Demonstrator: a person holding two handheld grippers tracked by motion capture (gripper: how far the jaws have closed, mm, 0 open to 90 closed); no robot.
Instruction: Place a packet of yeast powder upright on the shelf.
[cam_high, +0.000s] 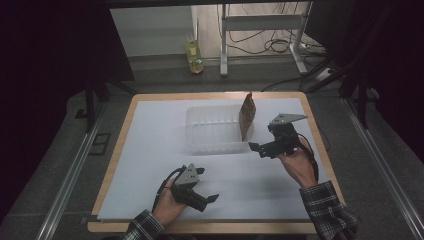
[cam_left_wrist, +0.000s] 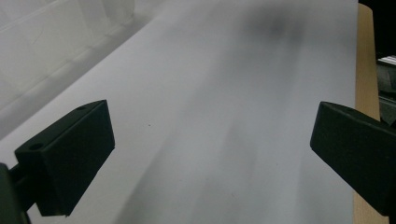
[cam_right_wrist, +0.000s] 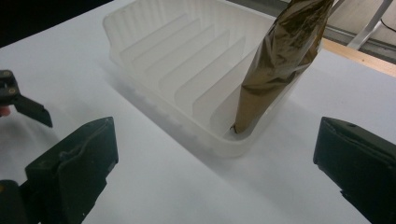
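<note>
One unlabelled brown pouch (cam_right_wrist: 280, 60) in rack (cam_right_wrist: 154, 42)

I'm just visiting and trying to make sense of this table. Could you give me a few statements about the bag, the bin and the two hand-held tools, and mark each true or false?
1. The brown bag stands upright inside the clear plastic bin. True.
2. The right gripper is clamped on the bag. False: its jaws stand wide open, apart from the bag and outside the bin.
3. The left gripper holds nothing. True: its jaws are open over the white sheet.
4. The bag sits at the bin's left end in the high view. False: it is at the right end, in the last slot.
5. The bin has ribbed dividers. True.
</note>
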